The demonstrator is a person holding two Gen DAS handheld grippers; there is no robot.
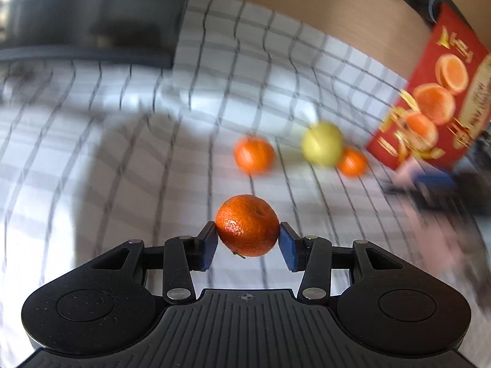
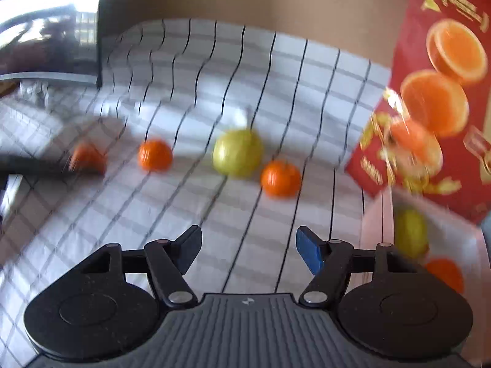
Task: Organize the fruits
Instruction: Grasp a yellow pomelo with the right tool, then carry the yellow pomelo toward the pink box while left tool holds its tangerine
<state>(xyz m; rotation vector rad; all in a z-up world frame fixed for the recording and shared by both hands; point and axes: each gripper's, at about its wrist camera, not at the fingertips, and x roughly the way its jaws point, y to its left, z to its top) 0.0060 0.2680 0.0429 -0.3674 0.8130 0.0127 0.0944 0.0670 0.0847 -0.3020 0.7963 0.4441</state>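
One tangerine point(image 1: 247, 225) is pinched between the left gripper point(image 1: 248, 242) pads, lifted off the checked cloth point(image 1: 122, 153). Right gripper point(image 2: 248, 250) is parted, empty. Carry step; next, probably drop it in the red box point(image 2: 442, 92) tray by the boxed fruit.

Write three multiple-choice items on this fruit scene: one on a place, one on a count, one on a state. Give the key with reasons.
1. Where is the red box?
A. right of the cloth
B. left of it
C. under it

2. How many tangerines lie loose on the cloth, left wrist view?
A. none
B. two
C. five

3. The right gripper is:
A. holding an apple
B. holding a tangerine
C. open, empty

Key: 1 A, the box stands at the right edge. 2 B, two flank the apple. 3 C, nothing sits between its jaws.
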